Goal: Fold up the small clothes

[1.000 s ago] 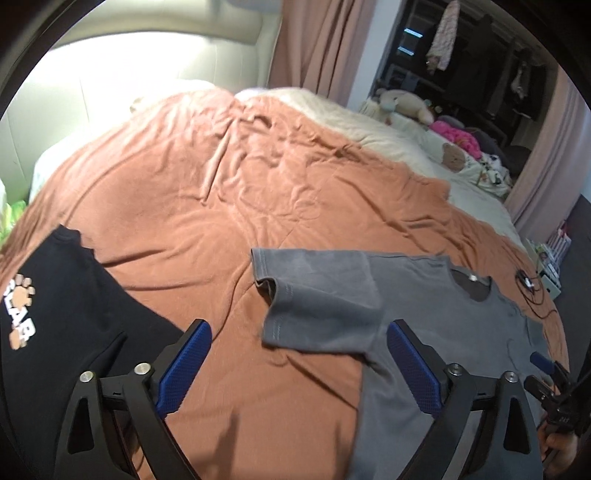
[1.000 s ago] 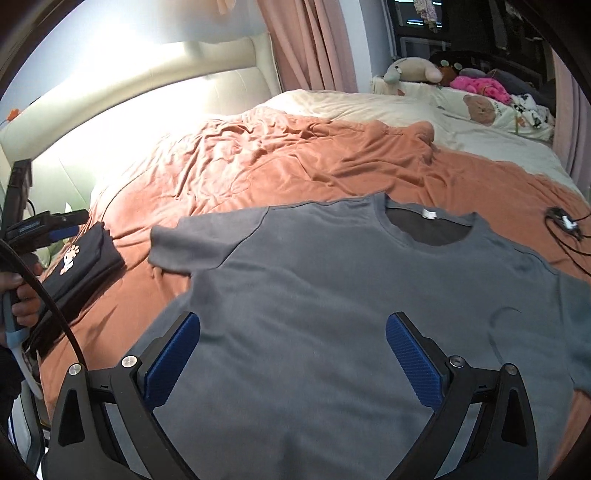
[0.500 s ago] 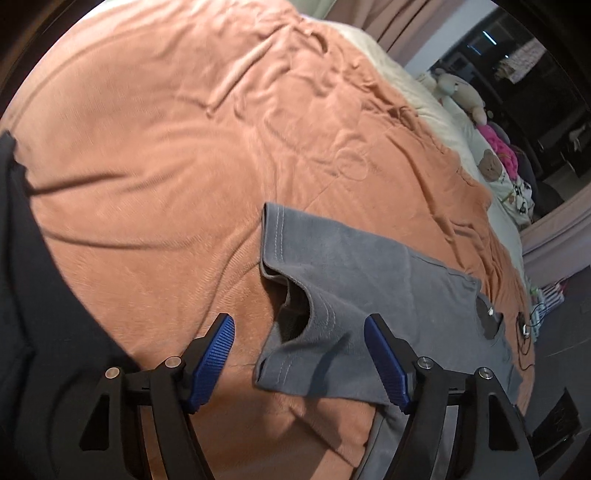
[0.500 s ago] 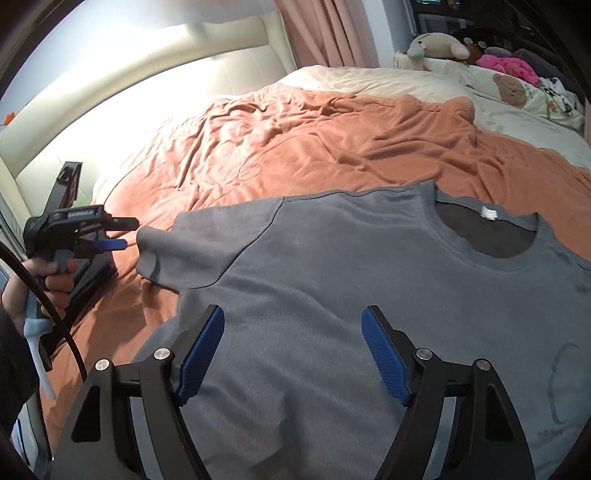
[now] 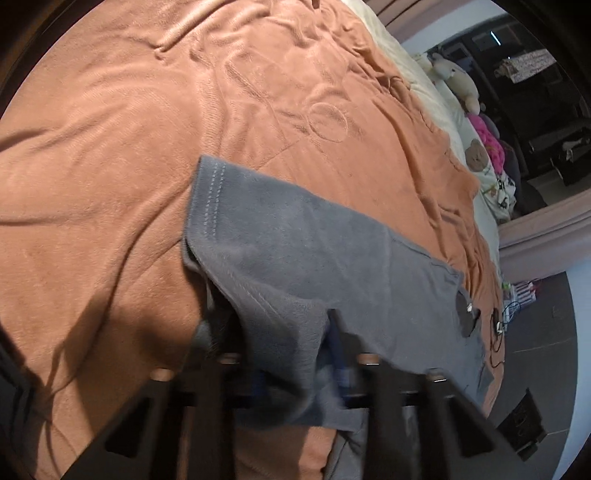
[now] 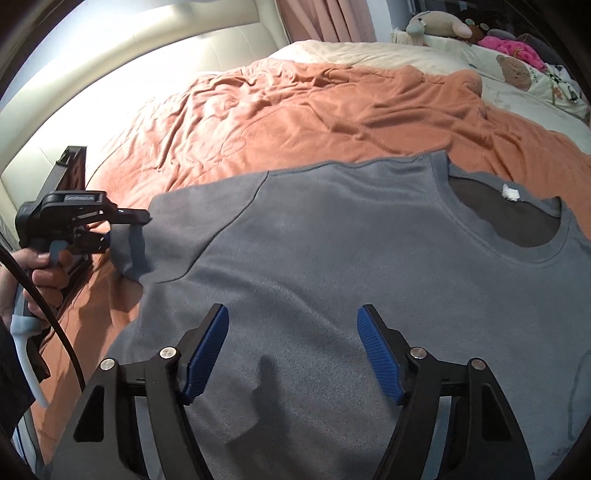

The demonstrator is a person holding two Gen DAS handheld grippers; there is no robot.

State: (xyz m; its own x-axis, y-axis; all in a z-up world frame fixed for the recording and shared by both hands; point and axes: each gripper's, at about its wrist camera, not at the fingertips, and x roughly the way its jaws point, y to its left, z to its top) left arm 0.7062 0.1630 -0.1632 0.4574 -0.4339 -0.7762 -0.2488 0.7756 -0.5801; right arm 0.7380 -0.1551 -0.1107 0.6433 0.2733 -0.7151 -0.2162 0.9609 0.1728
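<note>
A grey T-shirt lies flat, front down, on the orange blanket, with its collar to the right. My left gripper has the cuff of the left sleeve bunched between its jaws, which are closing on it. In the right wrist view the left gripper holds that sleeve edge slightly raised off the blanket. My right gripper hovers over the middle of the shirt's body. Its jaws are closing but still stand wide apart, and the pads press on nothing.
The orange blanket covers most of the bed, under a pale padded headboard. Plush toys and bright cloth sit at the far side. A black garment lies at the left edge. A person's hand grips the left tool.
The left gripper dropped onto the sleeve and closed on its cuff, which now stands raised. The right gripper moved nearer over the shirt's body and its jaws narrowed.
</note>
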